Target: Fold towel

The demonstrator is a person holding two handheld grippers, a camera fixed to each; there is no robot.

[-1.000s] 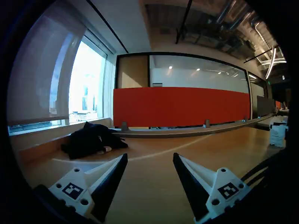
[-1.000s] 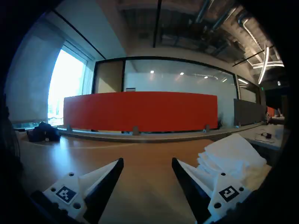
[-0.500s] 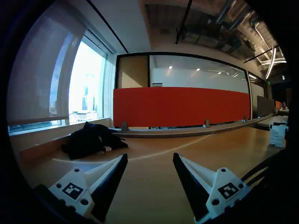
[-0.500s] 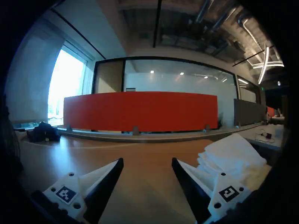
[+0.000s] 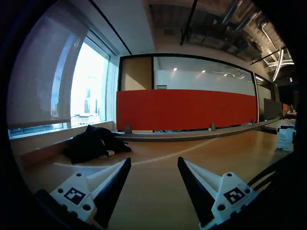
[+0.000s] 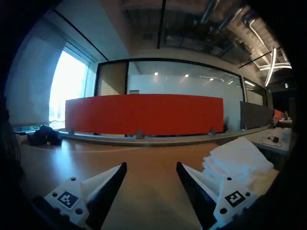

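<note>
A stack of folded white towels point(image 6: 240, 161) lies on the wooden table point(image 6: 149, 161) at the right of the right gripper view, just beyond the right finger. My right gripper point(image 6: 151, 165) is open, low over the table, nothing between its fingers. In the left gripper view my left gripper point(image 5: 154, 160) is also open and low over the same wooden table point(image 5: 161, 153), holding nothing. A small white stack point(image 5: 284, 138) sits at the far right edge of that view.
A black bundle of cloth or a bag lies by the window ledge point(image 5: 95, 143), seen smaller in the right gripper view point(image 6: 44, 136). A red divider panel point(image 5: 184, 109) runs along the table's far edge. Another desk with small items point(image 6: 274, 138) stands at right.
</note>
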